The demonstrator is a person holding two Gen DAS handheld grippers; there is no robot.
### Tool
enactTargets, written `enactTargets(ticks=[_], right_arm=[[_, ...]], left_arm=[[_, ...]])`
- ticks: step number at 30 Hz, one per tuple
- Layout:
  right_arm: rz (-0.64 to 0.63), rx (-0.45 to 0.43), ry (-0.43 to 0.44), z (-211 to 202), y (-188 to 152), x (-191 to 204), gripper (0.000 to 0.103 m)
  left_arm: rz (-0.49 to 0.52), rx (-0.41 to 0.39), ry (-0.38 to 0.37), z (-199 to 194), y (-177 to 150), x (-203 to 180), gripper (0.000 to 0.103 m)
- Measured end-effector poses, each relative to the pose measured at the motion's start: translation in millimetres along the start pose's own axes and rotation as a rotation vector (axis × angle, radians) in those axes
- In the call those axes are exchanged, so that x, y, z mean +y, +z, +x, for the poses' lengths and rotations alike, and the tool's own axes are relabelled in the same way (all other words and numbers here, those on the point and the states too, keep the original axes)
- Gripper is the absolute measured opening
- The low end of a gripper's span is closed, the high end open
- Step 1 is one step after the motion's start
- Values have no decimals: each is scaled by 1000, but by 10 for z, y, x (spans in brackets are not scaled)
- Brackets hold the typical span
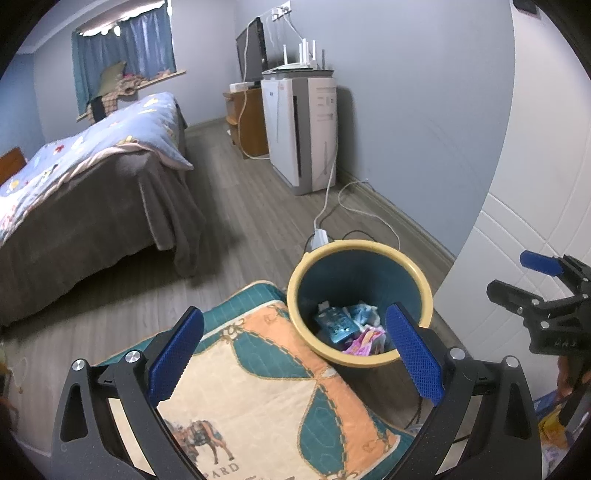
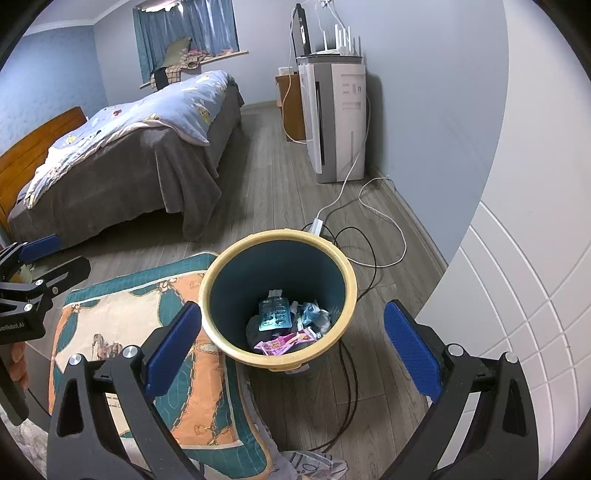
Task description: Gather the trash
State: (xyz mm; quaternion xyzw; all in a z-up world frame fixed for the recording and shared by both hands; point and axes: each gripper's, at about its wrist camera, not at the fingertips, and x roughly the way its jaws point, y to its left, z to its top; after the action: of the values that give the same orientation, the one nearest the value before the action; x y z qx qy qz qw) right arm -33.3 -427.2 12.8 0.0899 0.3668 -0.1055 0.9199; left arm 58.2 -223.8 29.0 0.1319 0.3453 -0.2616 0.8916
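Nearest the left wrist camera: left gripper (image 1: pixel 295 349) spread wide, blue-padded fingers (image 1: pixel 176 356) gripping nothing, poised over a quilted cushion in teal, peach and cream with a horse print (image 1: pixel 258 391). Same in the right wrist view: right gripper (image 2: pixel 291 345) wide open and empty, hanging above the round dark-teal waste bin with a yellow rim (image 2: pixel 221 332). Standing on the grey wood-plank floor (image 2: pixel 266 184), bin touching the cushion's edge on one side, close to a white panelled door (image 2: pixel 535 295) on the other. Inside the bin, at the bottom: a teal blister pack (image 2: pixel 275 314), a pink printed wrapper (image 2: pixel 284 341), crumpled pale-blue and white paper (image 2: pixel 312 312). Black cables (image 2: pixel 351 369) trailing past the bin's base. Just behind the bin, a white power strip (image 2: pixel 317 225) with white cords looping over the floor. Farther off, a tall white appliance (image 2: pixel 340 122) against the blue wall, a white router (image 2: pixel 341 42) on top. Across the room, a bed with a grey-brown cover and a pale-blue patterned quilt (image 2: pixel 166 107). Farthest back, blue curtains (image 2: pixel 188 33) at the window.
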Motion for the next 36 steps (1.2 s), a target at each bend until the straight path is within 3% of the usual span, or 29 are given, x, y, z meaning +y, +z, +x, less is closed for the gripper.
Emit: enactTargets(ticks=[36], right_arm=[[3,12,-6,48,-23,10,97]], left_arm=[[29,9,-13,62,-44,-21,98]])
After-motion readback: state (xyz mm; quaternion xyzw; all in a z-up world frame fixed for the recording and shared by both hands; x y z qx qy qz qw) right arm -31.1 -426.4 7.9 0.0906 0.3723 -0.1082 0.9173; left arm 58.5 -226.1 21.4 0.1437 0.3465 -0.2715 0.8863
